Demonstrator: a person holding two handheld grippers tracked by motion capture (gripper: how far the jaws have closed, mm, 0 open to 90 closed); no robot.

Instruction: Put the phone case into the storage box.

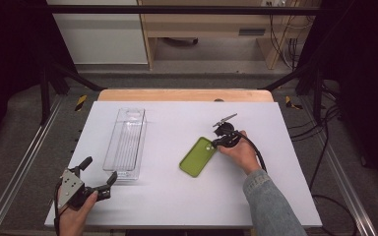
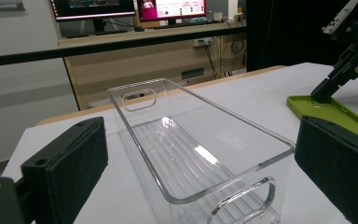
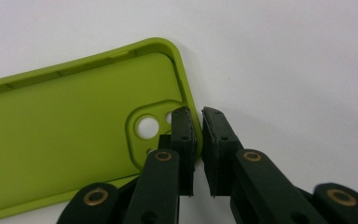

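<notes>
Where jaws pinch, phone case rim hidden, far end cropped.

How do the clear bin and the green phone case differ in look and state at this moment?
The clear bin is see-through, tall-walled and long; the green phone case is opaque, shallow and shorter. The bin stands untouched in front of the open left gripper; the right gripper pinches the case's side wall by the camera cutout. The bin lies straight along the table, the case slanted. Both rest open side up.

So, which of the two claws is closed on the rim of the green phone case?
The right claw: it pinches the green silicone phone case rim, while the left claw stands wide open.
</notes>
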